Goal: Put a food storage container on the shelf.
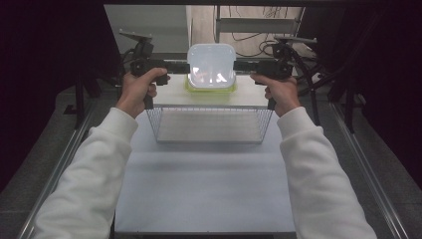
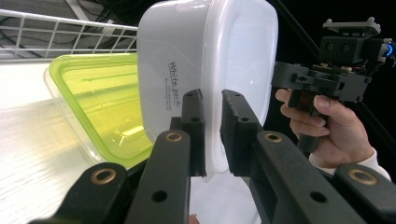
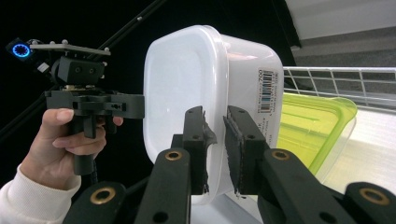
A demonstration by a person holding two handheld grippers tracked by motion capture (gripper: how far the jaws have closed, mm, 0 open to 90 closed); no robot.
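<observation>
Above the far end of the table (image 1: 209, 199), a white plastic container (image 1: 211, 65) hangs tilted between the two grippers, its lid side facing the high camera. Glare washes that side out, so its contents cannot be made out. Its small printed lettering in the left gripper view is hard to read, and the barcode sticker in the right gripper view is too small to read. Beneath it lies one yellow-green lidded box (image 1: 211, 89), mostly covered by the white one. One wire basket (image 1: 210, 124) stands nearer the person. The left gripper (image 1: 175, 66) pinches the container's rim on one side, the right gripper (image 1: 245, 65) on the opposite side. Both pairs of jaws are nearly together, pads pressing the rim.
</observation>
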